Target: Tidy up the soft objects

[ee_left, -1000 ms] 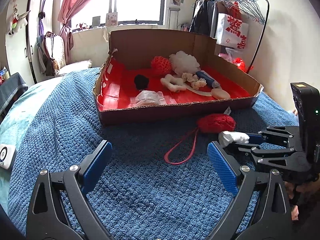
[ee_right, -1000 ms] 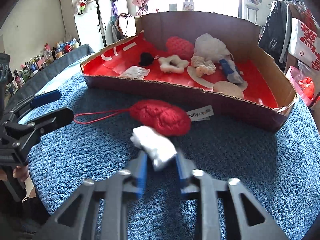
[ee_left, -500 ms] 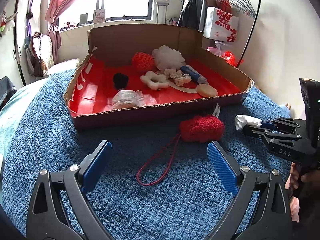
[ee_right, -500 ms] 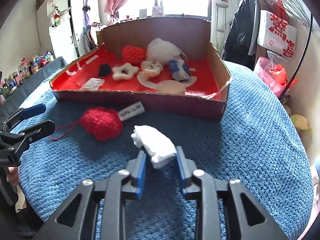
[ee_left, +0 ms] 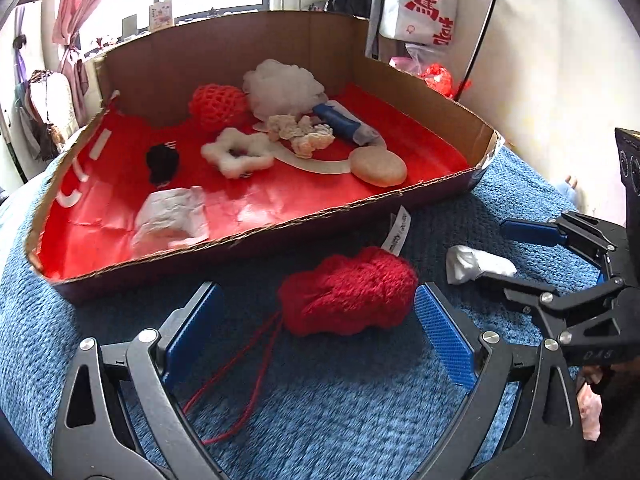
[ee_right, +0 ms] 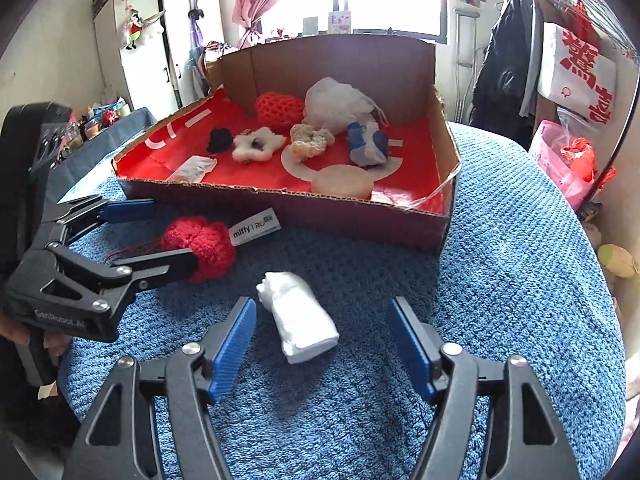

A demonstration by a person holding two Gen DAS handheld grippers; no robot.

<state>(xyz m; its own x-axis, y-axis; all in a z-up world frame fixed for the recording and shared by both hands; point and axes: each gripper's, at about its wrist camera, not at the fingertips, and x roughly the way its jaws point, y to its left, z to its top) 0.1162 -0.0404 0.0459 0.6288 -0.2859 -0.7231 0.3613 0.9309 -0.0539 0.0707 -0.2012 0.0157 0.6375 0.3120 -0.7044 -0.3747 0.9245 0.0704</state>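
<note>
A red knitted toy (ee_left: 348, 292) with a red cord and a white label lies on the blue blanket in front of the box. My left gripper (ee_left: 316, 300) stands open around it, and its right pad is close to the toy's side. A white soft roll (ee_right: 298, 320) rests on the blanket between the pads of my right gripper (ee_right: 320, 308). Those jaws are opening and neither pad presses on the roll. The left wrist view shows the roll (ee_left: 476, 264) at the right gripper's (ee_left: 494, 252) fingertips. The red-lined cardboard box (ee_right: 320, 216) holds several soft items.
In the box lie a red mesh ball (ee_left: 218, 106), a white puff (ee_left: 284, 86), a white star shape (ee_left: 238, 156), a black piece (ee_left: 162, 162) and a round beige pad (ee_left: 378, 166). A clothes rack (ee_right: 560, 20) and bags stand to the right. The blue blanket (ee_right: 500, 280) drops off at its right edge.
My right gripper has opened and let the white roll down onto the blanket. My left gripper has moved forward and now straddles the red knitted toy.
</note>
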